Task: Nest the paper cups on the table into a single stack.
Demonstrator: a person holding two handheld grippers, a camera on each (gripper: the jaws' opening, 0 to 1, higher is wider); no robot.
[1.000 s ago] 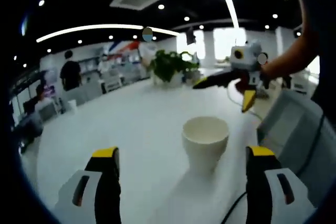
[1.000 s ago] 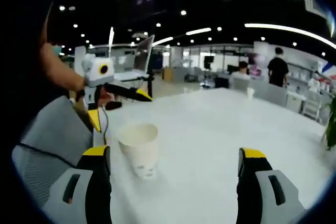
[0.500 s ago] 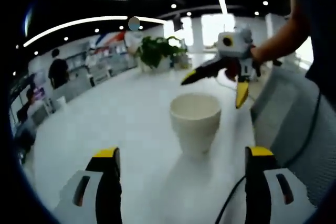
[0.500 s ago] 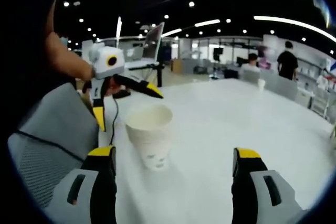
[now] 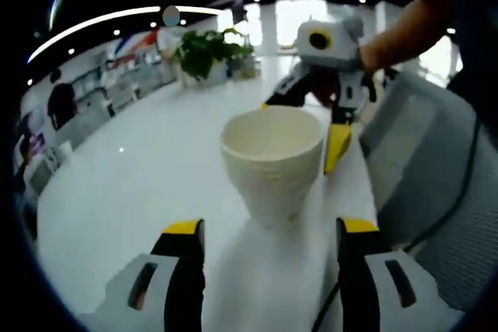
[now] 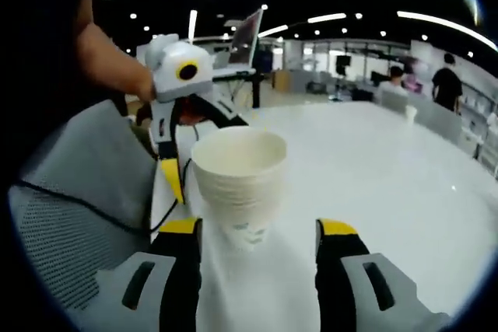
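Both grippers face the same paper cup stack [image 5: 272,162] from opposite sides of the white table [image 5: 132,192]. Our left gripper [image 5: 264,235] has its jaws spread, the stack standing just ahead between the yellow tips, not yet touched. Our right gripper [image 6: 253,231] is likewise parted around the base of the stack, with nothing clamped as far as we can tell. In each view we see the opposite gripper just behind the stack, its jaws also apart.

Ridged rims down the wall suggest several cups already nested; the top cup looks empty, though we see only part of the inside.

We judge the main risk to be crushing: thin paper buckles if both grippers squeeze together. A push from one side alone could tip the stack or slide it towards the table edge by the grey chair [image 6: 70,192].
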